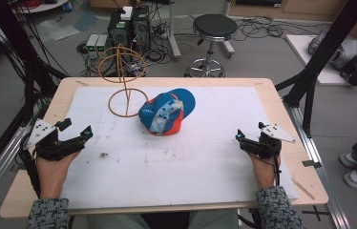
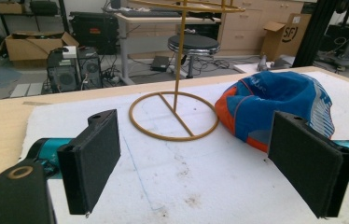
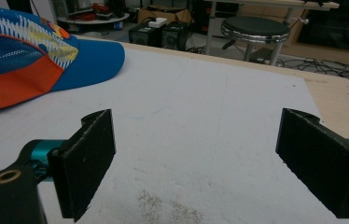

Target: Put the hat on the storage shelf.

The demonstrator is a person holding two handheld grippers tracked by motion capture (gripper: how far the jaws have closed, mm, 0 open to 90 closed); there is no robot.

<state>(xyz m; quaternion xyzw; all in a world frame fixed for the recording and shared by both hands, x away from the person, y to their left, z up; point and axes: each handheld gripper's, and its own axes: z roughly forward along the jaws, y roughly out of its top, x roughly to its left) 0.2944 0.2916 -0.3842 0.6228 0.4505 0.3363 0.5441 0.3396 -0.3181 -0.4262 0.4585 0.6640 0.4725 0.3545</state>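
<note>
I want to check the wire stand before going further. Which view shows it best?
The high view: the stand shows whole, base ring on the white mat, pole and top rings, left of the cap. The left gripper view shows its base ring and pole close up, but the top is cut off.

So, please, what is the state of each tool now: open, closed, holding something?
Left tool: open, holding nothing, resting on the white mat.
Right tool: open, holding nothing, also on the mat.
</note>
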